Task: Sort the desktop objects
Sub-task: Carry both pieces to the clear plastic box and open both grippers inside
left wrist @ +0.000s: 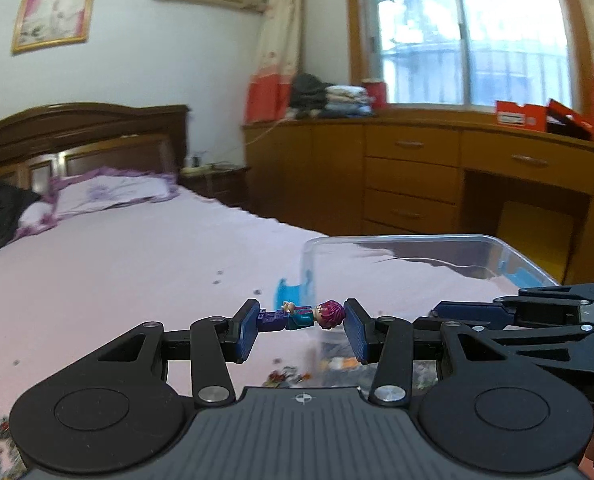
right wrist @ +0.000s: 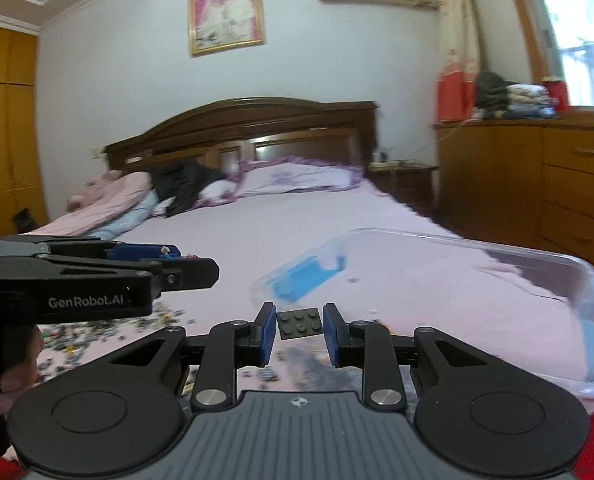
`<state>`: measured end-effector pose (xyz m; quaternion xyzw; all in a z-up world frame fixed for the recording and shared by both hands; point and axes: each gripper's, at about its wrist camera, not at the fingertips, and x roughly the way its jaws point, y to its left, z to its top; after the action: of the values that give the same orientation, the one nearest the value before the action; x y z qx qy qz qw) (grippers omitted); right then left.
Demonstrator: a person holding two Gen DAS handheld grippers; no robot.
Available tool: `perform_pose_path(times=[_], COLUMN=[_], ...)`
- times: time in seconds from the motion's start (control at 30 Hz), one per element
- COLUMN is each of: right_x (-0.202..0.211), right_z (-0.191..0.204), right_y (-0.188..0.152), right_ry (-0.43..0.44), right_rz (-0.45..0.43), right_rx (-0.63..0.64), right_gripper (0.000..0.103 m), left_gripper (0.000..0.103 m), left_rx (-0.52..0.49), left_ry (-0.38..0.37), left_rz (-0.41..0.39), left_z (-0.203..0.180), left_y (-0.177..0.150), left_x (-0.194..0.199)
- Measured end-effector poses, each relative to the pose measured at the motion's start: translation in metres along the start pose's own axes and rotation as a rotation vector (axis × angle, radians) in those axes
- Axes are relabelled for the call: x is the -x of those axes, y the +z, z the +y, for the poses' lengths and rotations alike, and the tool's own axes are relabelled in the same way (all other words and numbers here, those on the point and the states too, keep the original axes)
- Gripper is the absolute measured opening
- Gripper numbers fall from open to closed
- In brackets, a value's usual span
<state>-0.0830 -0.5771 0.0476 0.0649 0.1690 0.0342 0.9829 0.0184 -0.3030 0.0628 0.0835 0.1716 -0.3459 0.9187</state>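
Left tool (left wrist: 303, 326): 1 minifigure (left wrist: 303, 315) | right tool (right wrist: 299, 328): 1 plate (right wrist: 300, 322)

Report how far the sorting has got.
Done: nothing can be confirmed inside the clear plastic bin; its contents are blurred. In hand: the left gripper clamps a pink-haired minifigure, and the right gripper clamps a dark grey studded plate. Left: scattered small bricks on the pink bedsheet.
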Motion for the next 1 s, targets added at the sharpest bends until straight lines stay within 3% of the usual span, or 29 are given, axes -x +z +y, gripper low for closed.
perform_pose_path(times=[0.33, 0.6, 1.0], right_x=[-0.008, -0.010, -0.004], right_z=[-0.031, -0.046, -0.078], right_y=[-0.005, -0.008, -0.011], right_ry=[-0.158, -0.198, -0.253], right_rz=[-0.015, -0.032, -0.002], right_rx=[-0.051, -0.076, -0.175], right_gripper=[0.028, 0.028, 0.029], left_gripper=[0.046, 0.046, 0.046], left_rx=[-0.006, -0.050, -0.032], left_ry=[-0.090, -0.117, -0.147], left_rz=[0.003, 0.007, 0.052], left_z=[-0.016, -0.031, -0.043], left_y=[0.013, 0.018, 0.018], left_x=[-0.045, -0.057, -0.076])
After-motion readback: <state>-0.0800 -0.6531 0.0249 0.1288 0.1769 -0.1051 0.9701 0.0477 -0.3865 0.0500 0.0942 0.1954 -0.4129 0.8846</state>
